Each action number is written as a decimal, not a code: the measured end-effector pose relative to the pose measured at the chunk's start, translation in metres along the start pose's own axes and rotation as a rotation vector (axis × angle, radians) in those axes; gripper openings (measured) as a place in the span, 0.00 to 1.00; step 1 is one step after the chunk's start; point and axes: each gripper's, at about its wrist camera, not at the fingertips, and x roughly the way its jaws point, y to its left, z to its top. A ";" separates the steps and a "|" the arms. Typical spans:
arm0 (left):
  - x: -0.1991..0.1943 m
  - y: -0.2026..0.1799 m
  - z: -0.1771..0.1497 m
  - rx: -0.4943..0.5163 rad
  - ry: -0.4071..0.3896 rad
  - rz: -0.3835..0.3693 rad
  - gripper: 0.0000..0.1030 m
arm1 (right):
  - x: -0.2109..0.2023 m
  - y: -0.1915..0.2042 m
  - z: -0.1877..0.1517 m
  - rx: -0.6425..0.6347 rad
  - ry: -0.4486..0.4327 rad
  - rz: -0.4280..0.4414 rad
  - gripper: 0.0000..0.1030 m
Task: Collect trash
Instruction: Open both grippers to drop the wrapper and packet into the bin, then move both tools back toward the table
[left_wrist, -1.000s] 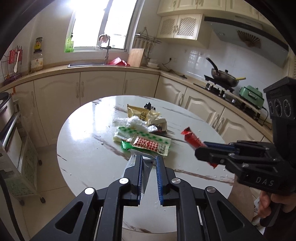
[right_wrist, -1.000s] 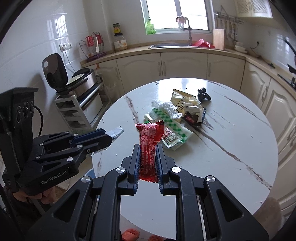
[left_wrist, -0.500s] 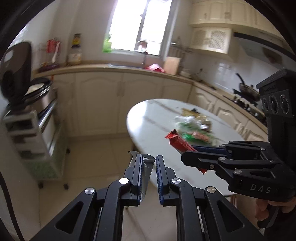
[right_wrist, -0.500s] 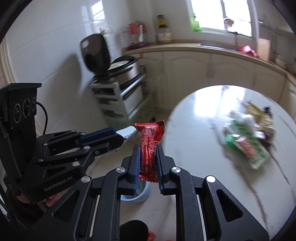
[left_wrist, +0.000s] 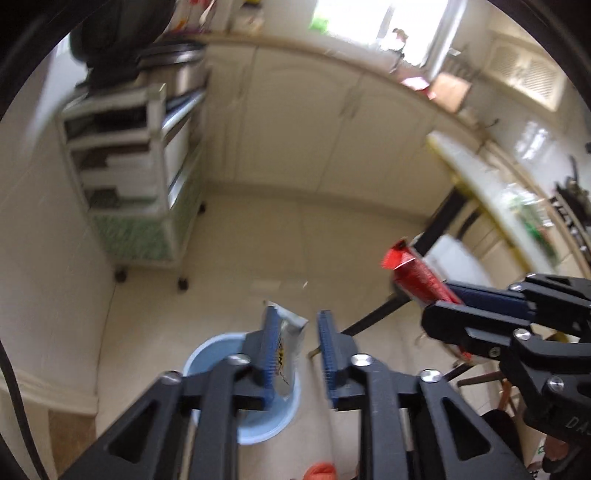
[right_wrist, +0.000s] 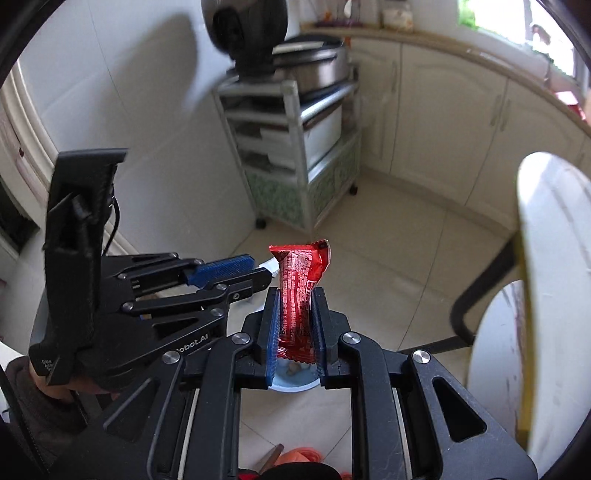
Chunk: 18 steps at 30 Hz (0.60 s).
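Pale kitchen floor tiles fill both views, with a small blue bin standing on them below the 2 grippers; everything here is placed relative to that bin. Beyond it stands a wheeled shelf cart against the white wall, and off to its right is the edge of the round table.

Directly above the bin's mouth, the left gripper has its fingers apart, and a silver wrapper lies against the left blue pad only (whether it is sticking there or already slipping, I cannot tell). The other pad stands clear of it.

Also over the bin, a little to its right in the left view, the right gripper has its fingers pressed together on a red snack wrapper, gripping the lower half while the crimped top stands free above the pads. The bin shows just beneath those fingers.

Both wrappers look feather-light, thin and crinkly, with slick film that can cling to rubber pads or flutter sideways as it drops. Pinching across the flat middle, as the red one is held, seems the safest hold; a release low over the bin's mouth would likely stop either from drifting onto the floor.
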 end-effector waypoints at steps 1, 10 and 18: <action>0.004 0.004 0.000 -0.020 0.006 0.018 0.40 | 0.012 0.001 0.000 -0.004 0.014 0.003 0.15; 0.006 0.019 -0.009 -0.140 0.040 0.187 0.70 | 0.077 0.003 -0.002 0.018 0.093 0.084 0.22; -0.030 -0.002 -0.012 -0.153 -0.025 0.247 0.77 | 0.065 0.010 0.004 0.032 0.037 0.084 0.47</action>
